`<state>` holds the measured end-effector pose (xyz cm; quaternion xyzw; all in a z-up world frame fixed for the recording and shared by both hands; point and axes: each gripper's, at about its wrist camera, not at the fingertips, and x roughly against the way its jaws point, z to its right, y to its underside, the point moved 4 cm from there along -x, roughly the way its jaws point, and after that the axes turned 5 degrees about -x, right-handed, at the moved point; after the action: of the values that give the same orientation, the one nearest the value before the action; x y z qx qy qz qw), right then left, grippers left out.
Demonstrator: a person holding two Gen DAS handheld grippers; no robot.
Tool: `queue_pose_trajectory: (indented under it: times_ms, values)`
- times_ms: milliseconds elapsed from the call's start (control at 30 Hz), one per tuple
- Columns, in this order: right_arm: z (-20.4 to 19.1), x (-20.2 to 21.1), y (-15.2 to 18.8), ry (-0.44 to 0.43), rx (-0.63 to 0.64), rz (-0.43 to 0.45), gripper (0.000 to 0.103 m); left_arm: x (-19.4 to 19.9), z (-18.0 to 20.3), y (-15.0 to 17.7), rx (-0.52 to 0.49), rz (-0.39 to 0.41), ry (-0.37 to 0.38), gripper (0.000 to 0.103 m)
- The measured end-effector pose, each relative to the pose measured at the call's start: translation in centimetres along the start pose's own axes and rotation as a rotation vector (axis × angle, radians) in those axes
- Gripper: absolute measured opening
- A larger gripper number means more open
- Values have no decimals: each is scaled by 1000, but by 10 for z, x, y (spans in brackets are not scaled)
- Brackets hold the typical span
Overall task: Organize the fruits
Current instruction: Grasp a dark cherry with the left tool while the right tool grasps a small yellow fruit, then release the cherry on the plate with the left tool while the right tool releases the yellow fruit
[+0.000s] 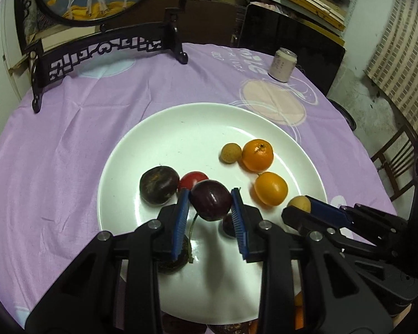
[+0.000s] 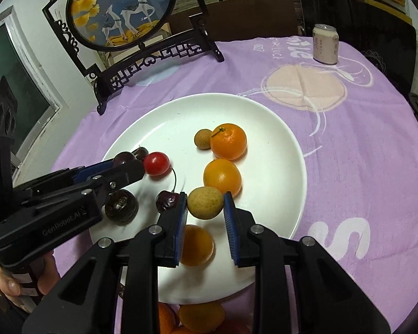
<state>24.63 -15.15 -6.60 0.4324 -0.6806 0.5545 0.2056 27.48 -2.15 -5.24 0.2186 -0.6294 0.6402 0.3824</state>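
A white plate (image 1: 181,128) (image 2: 287,150) on the purple cloth holds several fruits. My left gripper (image 1: 210,199) is shut on a dark purple plum (image 1: 210,199) just above the plate; in the right wrist view that gripper (image 2: 131,161) enters from the left with the plum (image 2: 124,158). My right gripper (image 2: 205,203) is shut on a small yellow-brown fruit (image 2: 205,202), also seen at the right (image 1: 299,203). On the plate lie a tangerine (image 2: 228,141), an orange (image 2: 222,177), a longan (image 2: 203,138), a red fruit (image 2: 156,163) and a dark cherry (image 2: 167,201).
A drink can (image 2: 325,44) stands at the far right of the cloth. A black carved stand with a round deer picture (image 2: 119,14) is at the back left. More fruit (image 2: 200,316) lies below the plate's near rim. A chair (image 1: 393,161) stands off the table's right.
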Motion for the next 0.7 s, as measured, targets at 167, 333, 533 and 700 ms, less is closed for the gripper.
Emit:
queue_pose_trajectory:
  times_ms: [167,333,533,700]
  values:
    - [1,-3,1,61,21,24,42,-2,2,4,0,-5,1,32]
    - [10,8,1,74,1,105,58,10,-10,5,40,44,-5,65]
    - [8,42,22,103,-8,197,58,28,-17,10,15,98,-40,65]
    - [-7,82,80,92,2,187,58,41,-24,11,40,122,-28,65]
